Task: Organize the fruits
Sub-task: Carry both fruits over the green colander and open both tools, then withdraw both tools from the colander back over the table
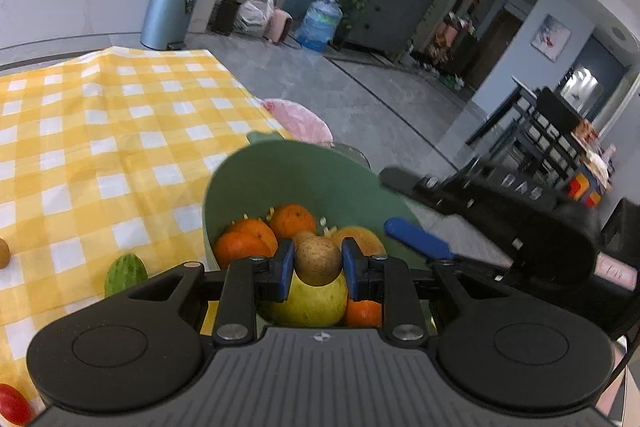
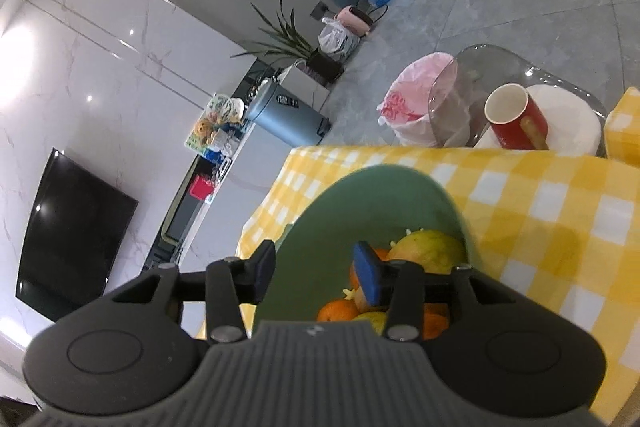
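left gripper [image 1: 317, 269] jaws pinch a brown oval fruit [image 1: 318, 260], possibly a kiwi, over the green plastic bowl [image 1: 280, 171]; right gripper [image 2: 316, 273] jaws wide, straddling its rim.

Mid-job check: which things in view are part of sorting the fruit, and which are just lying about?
Part of the job:
- green bowl, its rim between the right gripper fingers
- brown kiwi held by the left gripper
- oranges, yellow-green pear in the bowl
- small striped melon, red fruit on the cloth

Lying about:
- red mug
- pink-lined bin
- water jug
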Demonstrator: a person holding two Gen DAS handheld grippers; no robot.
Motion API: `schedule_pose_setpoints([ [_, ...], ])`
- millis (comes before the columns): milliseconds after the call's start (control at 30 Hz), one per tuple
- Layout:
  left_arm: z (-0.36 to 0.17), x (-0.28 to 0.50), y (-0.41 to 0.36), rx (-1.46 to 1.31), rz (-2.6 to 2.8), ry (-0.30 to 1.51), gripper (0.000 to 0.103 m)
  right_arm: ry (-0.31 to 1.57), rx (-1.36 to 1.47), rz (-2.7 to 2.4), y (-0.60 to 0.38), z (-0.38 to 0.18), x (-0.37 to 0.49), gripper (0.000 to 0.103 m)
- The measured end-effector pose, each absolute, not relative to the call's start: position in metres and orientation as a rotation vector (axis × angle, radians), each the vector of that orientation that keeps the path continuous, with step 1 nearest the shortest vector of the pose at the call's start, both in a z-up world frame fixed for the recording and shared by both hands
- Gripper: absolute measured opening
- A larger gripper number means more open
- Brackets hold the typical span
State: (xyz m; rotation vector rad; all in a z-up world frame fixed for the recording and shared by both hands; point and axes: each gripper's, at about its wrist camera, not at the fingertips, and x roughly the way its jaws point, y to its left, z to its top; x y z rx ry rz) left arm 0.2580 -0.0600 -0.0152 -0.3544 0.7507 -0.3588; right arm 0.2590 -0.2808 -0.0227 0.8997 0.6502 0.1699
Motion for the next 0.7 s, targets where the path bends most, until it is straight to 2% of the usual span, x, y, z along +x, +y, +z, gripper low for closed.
schedule_pose_setpoints([
  [200,-0.005,0.241,-0.071,-0.216,-0.325,0.680,0.028,0.623,0.922,0.180,-0.289,-0.019,0.254,0.048],
  [400,-0.002,0.236,-0.067,-0.203,-0.279,0.681,0.030,0.638,0.903,0.194,-0.285,-0.016,0.253,0.048],
  [533,0.002,0.231,-0.065,-0.175,-0.227,0.676,0.046,0.654,0.855,0.200,-0.280,-0.014,0.254,0.049],
  [700,0.009,0.222,-0.058,-0.182,-0.194,0.672,0.064,0.693,0.840,0.237,-0.275,-0.013,0.254,0.060],
])
